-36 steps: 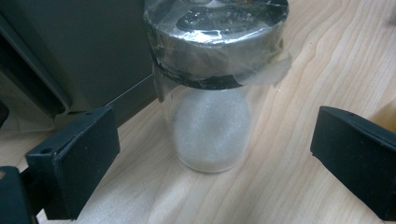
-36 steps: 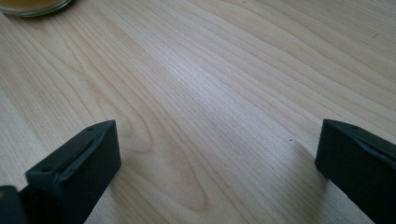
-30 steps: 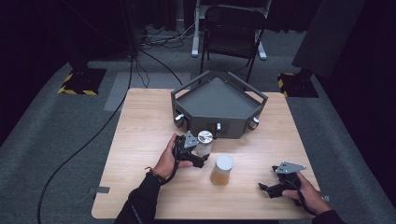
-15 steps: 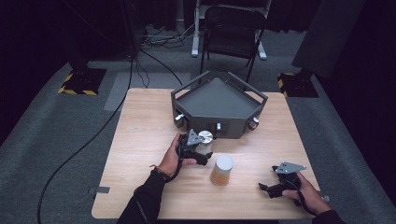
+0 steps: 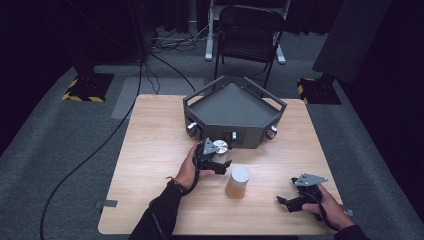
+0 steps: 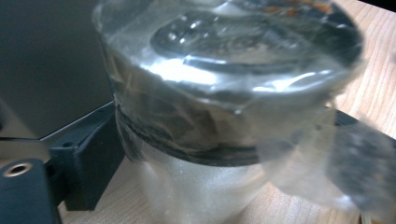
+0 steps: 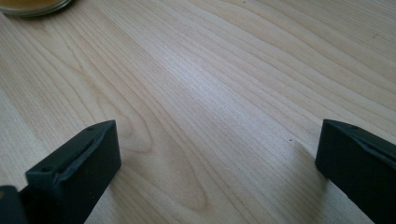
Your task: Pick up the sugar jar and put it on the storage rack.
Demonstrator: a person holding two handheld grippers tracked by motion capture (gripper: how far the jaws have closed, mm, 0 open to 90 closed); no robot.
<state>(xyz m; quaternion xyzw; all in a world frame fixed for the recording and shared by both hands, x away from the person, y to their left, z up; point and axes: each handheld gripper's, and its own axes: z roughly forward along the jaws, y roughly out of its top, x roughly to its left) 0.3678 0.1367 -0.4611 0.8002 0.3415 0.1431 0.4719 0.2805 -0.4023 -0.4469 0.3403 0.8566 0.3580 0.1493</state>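
A clear container [image 6: 224, 93] with a dark band and crinkled film on top stands on the table right in front of the grey box; from above its round silvery top [image 5: 219, 146] shows. My left gripper [image 5: 220, 154] reaches it from the left. Its jaws have just been closing, and they now lie against the container's sides, one on each side [image 6: 219, 186]. A jar of amber liquid with a white lid [image 5: 237, 182] stands just to the right, untouched. My right gripper [image 5: 285, 202] rests low near the table's front right, open [image 7: 217, 163], with bare wood between its jaws.
A grey three-cornered box [image 5: 235, 107] with knobs on its front wall takes up the table's far middle. The amber jar's base [image 7: 32, 5] is ahead of the right gripper. A folding chair [image 5: 250, 30] and floor cables lie beyond the table.
The left gripper has edged slightly toward the grey box and the clear container. The right hand and the amber jar have stayed put.
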